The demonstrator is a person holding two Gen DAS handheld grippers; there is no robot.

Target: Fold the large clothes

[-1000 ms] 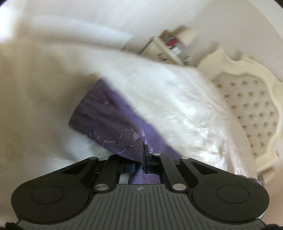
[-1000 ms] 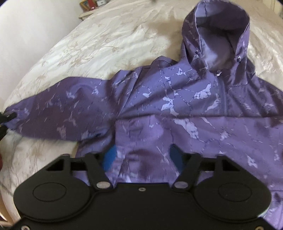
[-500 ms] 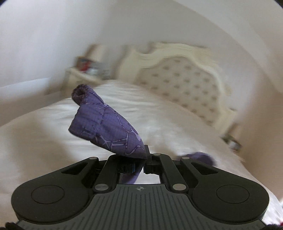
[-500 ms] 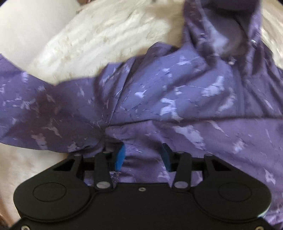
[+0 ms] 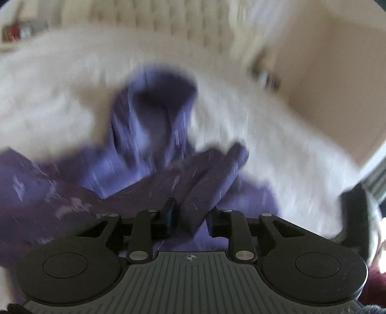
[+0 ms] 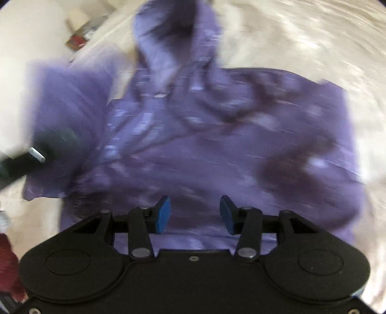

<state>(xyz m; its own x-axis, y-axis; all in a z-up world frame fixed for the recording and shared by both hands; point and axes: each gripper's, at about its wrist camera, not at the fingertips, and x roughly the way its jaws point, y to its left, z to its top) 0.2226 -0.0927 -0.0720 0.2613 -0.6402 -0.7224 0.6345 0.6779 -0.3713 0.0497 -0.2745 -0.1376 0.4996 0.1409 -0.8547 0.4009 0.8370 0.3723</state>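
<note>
Bed (image 6: 301,41): cream floral cover, blurred in both views; serves as the surface under everything.
Headboard (image 5: 149,14): pale and tufted, beyond the hoodie's hood in the left wrist view.
Hoodie (image 6: 217,149): purple, marbled print, spread on the bed, hood (image 6: 173,36) pointing away from the right gripper; body flat, far-side sleeve already lying across the hoodie's chest.
Sleeve (image 5: 207,183): a second ago stretched out sideways from the hoodie; now swung in over the hoodie's front, its cuff end lying between the left fingers.
Left gripper (image 5: 190,217): was pinched tight on the sleeve half a second ago; jaws now parted with the sleeve loose between them, so seemingly letting go.
Right gripper (image 6: 194,213): spread wide, nothing held, hovering over the hoodie's lower hem; wider than half a second ago.
Meaning: sleeve fold on this side apparently just completed; likely next, a fold of the hoodie's body.
</note>
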